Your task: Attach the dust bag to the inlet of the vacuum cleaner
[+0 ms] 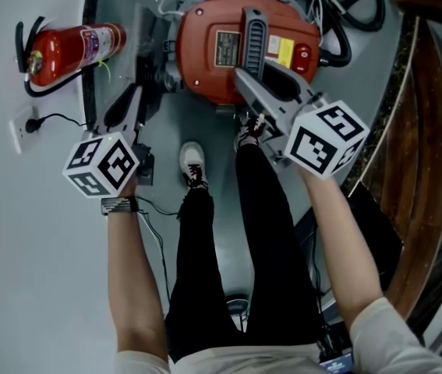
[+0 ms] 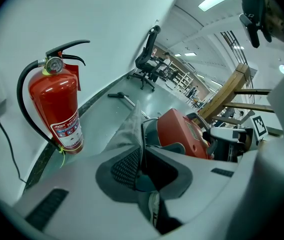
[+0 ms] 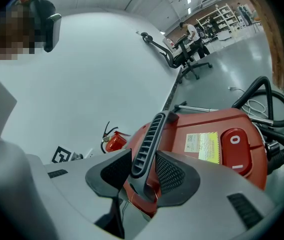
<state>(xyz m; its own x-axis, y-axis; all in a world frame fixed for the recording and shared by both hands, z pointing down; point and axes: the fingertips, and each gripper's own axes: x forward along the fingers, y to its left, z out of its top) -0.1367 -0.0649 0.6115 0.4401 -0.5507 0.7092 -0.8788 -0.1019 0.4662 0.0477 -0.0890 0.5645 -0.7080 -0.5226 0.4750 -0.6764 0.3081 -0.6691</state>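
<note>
view from above of a person standing on a grey floor point(image 1: 33, 248), a pair of tongs in each hand. the left tongs point(image 2: 140, 170) are pinched tight on an edge of the flat grey fabric dust bag point(image 2: 129, 129). the bag rises from them at the centre of the left gripper view, just beside the round red plastic vacuum cleaner point(image 1: 228, 45), which sits at upper centre of the head view. the right tongs point(image 3: 144, 171) are clamped round the vacuum's black ribbed carrying handle point(image 3: 149, 139), probably to steady the body while the bag is brought to the inlet (the inlet itself cannot be made out). a red fire extinguisher point(image 1: 68, 51) stands at upper left, apart from the work.
</note>
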